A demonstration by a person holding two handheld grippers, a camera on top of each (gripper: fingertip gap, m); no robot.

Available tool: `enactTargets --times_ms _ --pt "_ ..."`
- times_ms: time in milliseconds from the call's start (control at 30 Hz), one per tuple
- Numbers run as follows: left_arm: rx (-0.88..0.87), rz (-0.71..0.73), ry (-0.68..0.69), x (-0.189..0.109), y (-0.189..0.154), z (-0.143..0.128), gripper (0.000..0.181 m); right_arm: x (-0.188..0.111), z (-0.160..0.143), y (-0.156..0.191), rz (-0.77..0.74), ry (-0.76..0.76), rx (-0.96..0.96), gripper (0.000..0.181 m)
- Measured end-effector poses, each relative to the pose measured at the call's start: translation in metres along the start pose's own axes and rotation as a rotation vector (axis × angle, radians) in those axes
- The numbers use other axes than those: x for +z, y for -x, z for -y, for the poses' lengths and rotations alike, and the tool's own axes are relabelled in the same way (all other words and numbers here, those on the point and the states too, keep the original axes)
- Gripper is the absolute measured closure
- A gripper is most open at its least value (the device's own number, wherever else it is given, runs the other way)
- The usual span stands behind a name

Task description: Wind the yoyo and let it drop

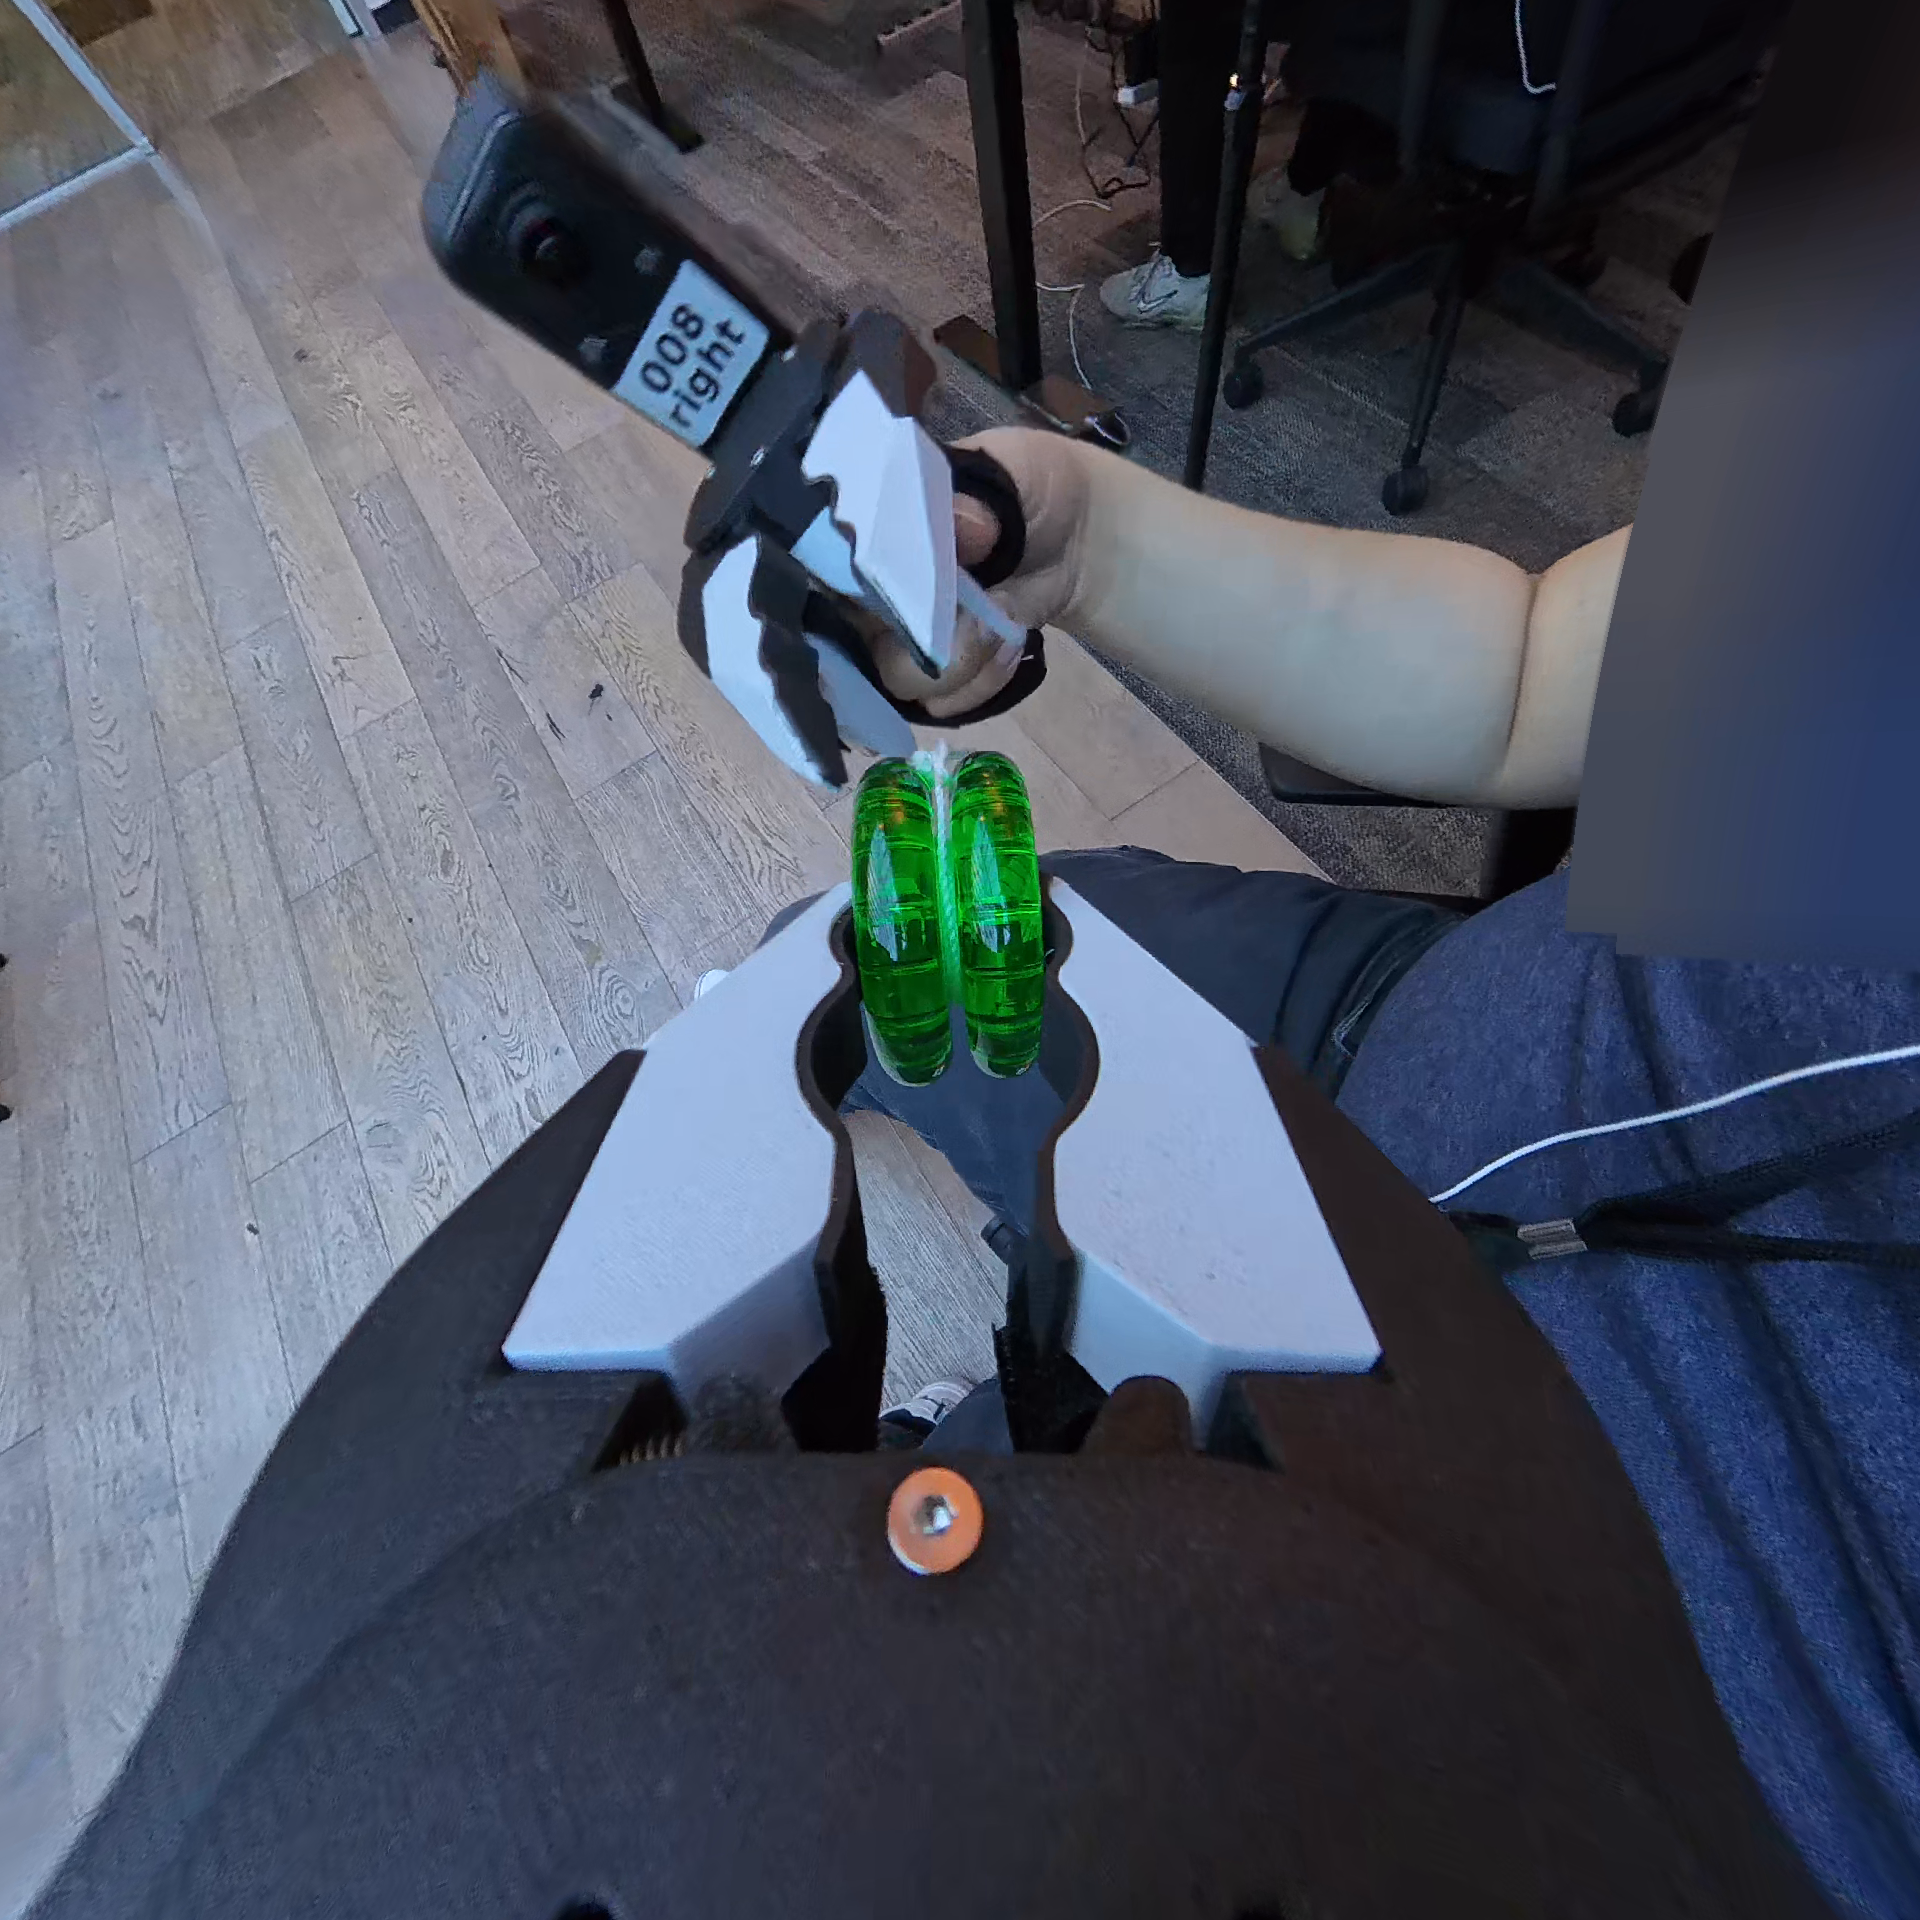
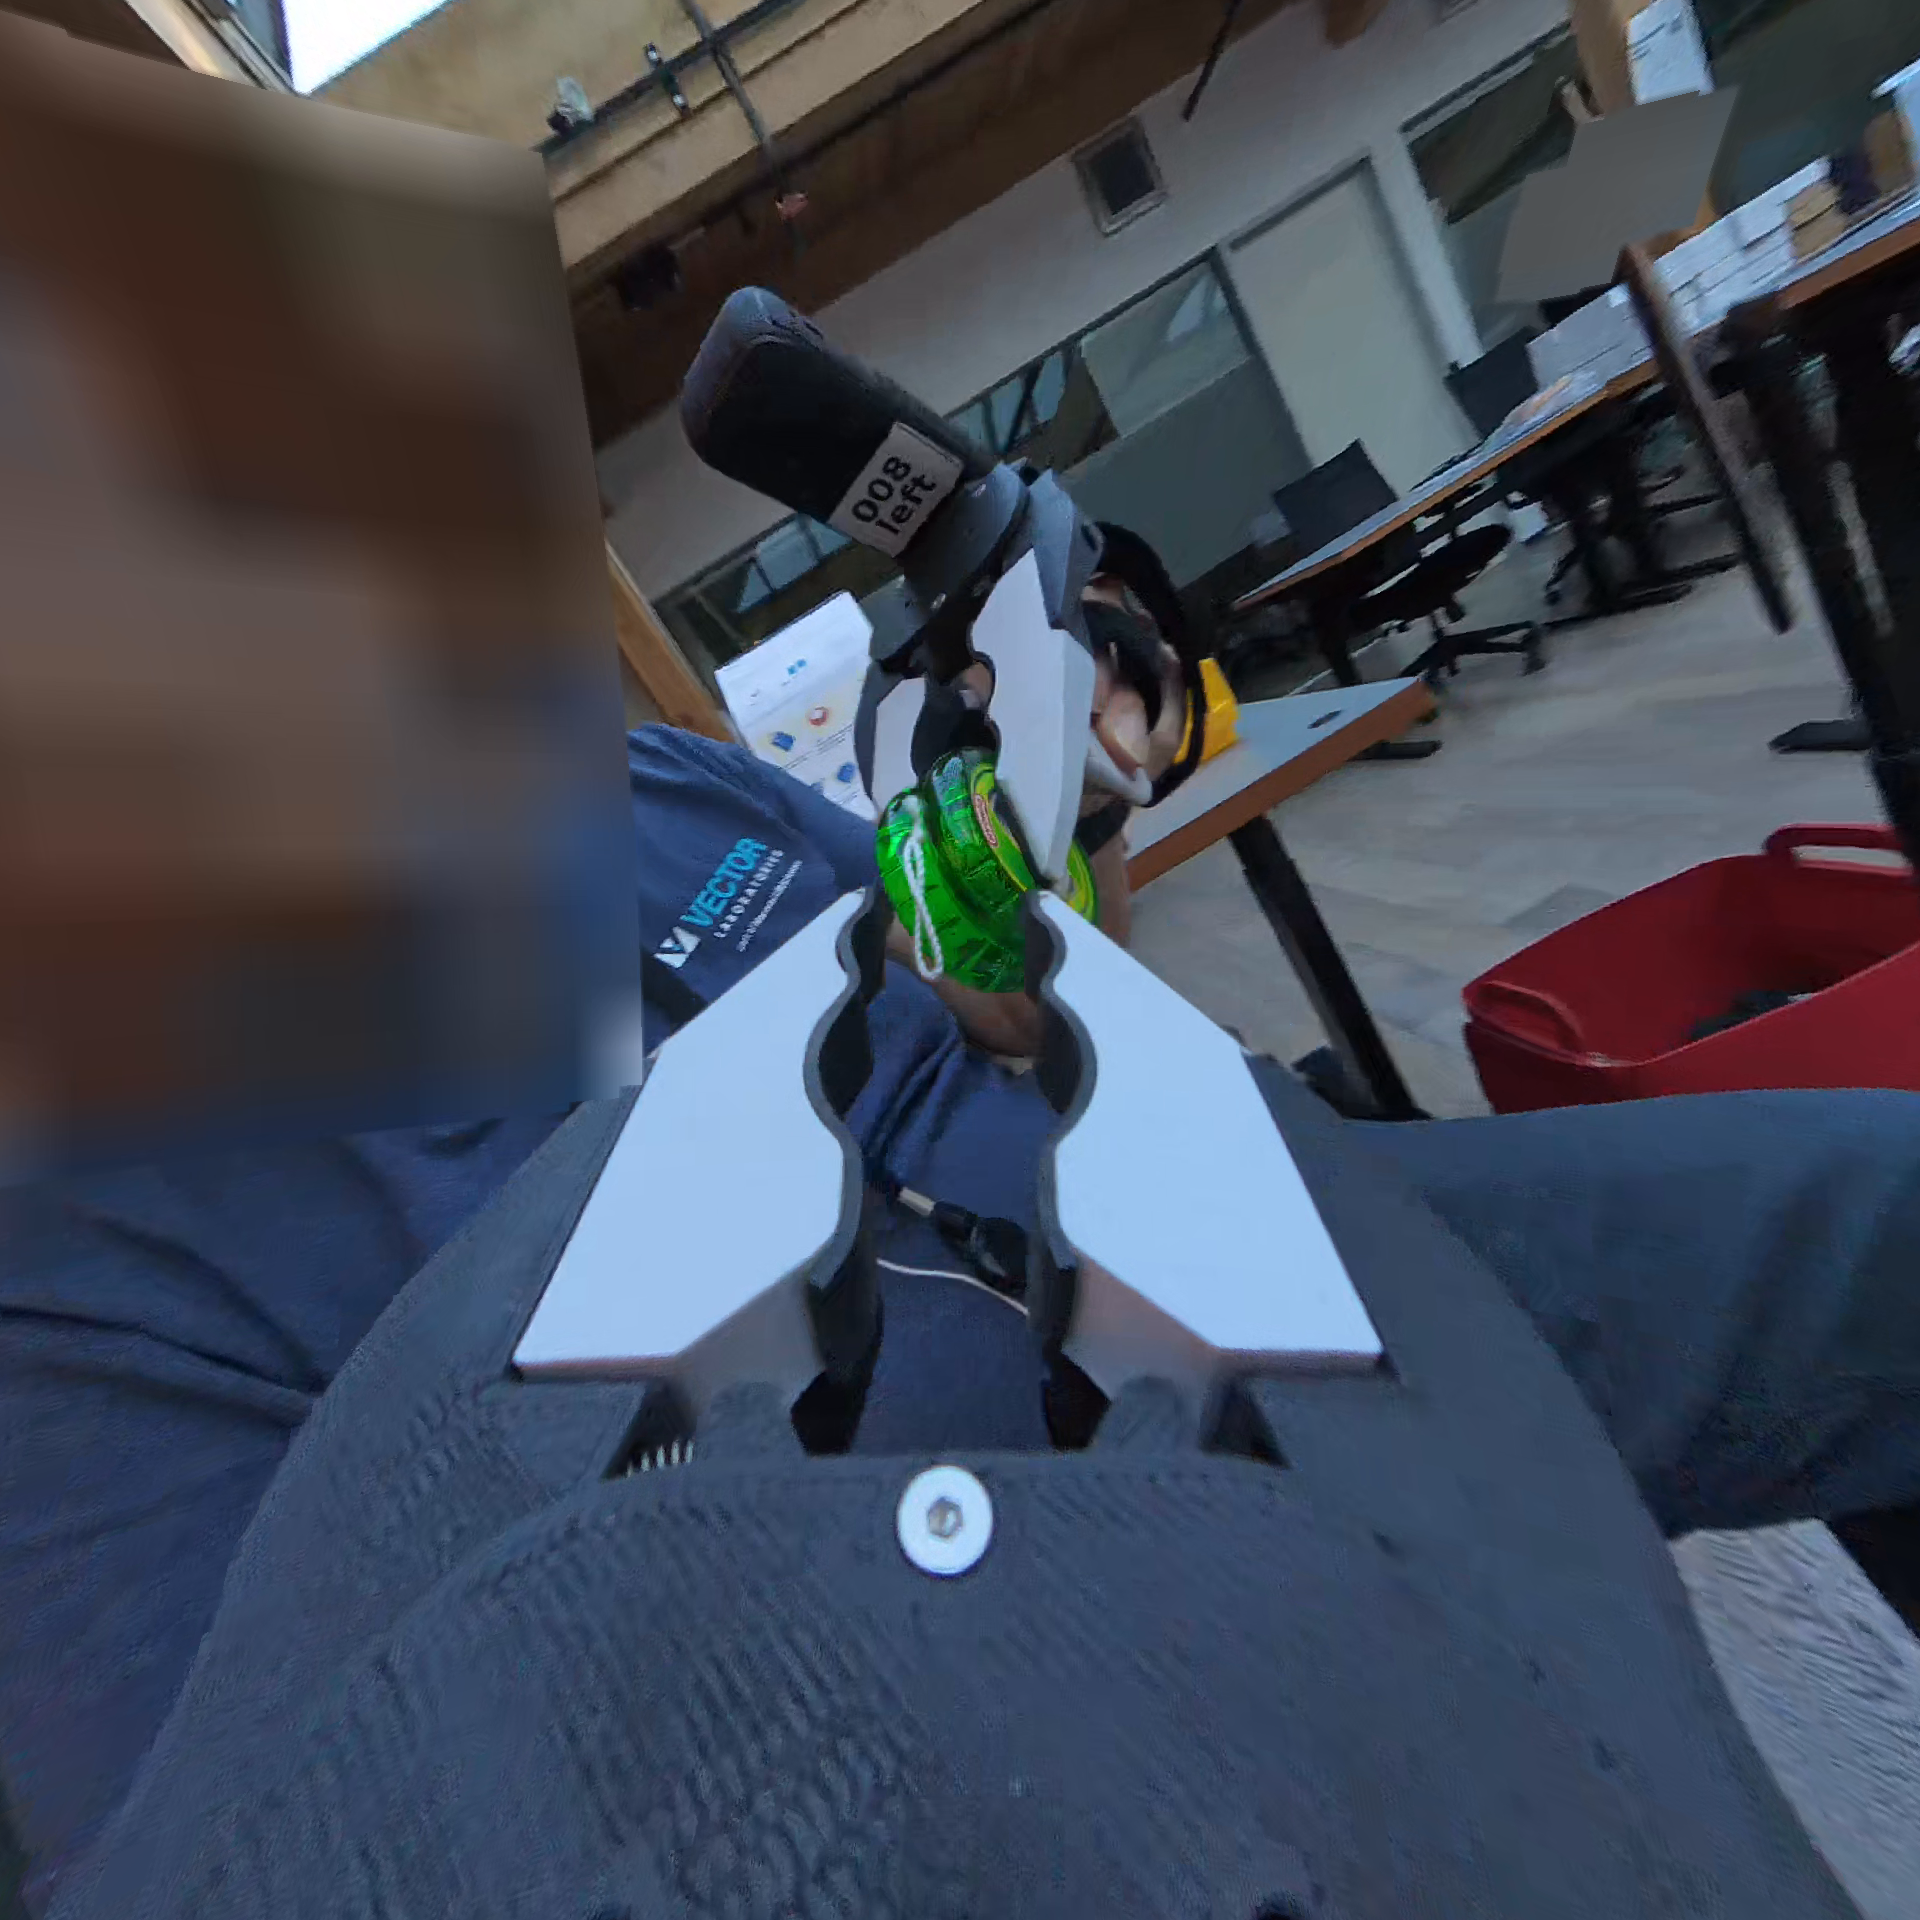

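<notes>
A clear green yoyo [image 1: 948, 925] stands on edge between the fingers of my left gripper [image 1: 948, 904], which is shut on its two sides. White string [image 1: 940, 764] is wound in its groove and sticks out at the top. My right gripper [image 1: 883, 717] hangs just above and left of the yoyo, jaws apart, its lower fingertip close to the string. In the right wrist view my right gripper [image 2: 951, 914] is open with nothing between its fingers. Beyond it the left gripper [image 2: 977, 821] holds the yoyo [image 2: 966, 914], and a string loop [image 2: 923, 914] hangs over the yoyo's face.
The person holding the grippers sits with their lap [image 1: 1558, 1039] right under them; a white cable [image 1: 1662, 1112] crosses the shirt. Wooden floor [image 1: 312, 727] lies to the left. Desk legs [image 1: 997, 187] and an office chair [image 1: 1455, 312] stand behind. A red basket [image 2: 1662, 997] sits on the right.
</notes>
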State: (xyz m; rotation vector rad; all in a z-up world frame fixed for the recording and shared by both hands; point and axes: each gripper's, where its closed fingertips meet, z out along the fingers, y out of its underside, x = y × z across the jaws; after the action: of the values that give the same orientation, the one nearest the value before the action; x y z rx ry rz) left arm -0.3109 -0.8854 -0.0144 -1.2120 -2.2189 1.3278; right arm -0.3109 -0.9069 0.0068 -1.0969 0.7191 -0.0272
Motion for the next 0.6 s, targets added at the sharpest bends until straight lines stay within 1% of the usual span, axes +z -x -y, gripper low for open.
enactTargets --times_ms 100,167,367,467,533,600 --pt "0.008 -0.011 0.021 0.006 -0.004 -0.005 0.153 0.004 -0.016 0.008 0.097 0.074 0.055 0.157" --pt "-0.004 -0.019 0.019 0.008 -0.005 -0.006 0.154 0.005 -0.019 0.013 0.124 0.089 0.053 0.158" --pt "-0.025 -0.030 0.010 0.011 -0.006 -0.007 0.153 0.002 -0.023 0.011 0.105 0.107 0.051 0.162" --pt "-0.029 -0.033 0.010 0.011 -0.006 -0.008 0.153 0.002 -0.022 0.007 0.084 0.105 0.035 0.168" --pt "-0.031 -0.032 0.009 0.011 -0.006 -0.008 0.153 0.002 -0.025 0.008 0.083 0.122 0.017 0.179" --pt "-0.042 -0.026 0.008 0.010 -0.004 -0.009 0.153 0.003 -0.028 0.007 0.075 0.138 0.004 0.179"
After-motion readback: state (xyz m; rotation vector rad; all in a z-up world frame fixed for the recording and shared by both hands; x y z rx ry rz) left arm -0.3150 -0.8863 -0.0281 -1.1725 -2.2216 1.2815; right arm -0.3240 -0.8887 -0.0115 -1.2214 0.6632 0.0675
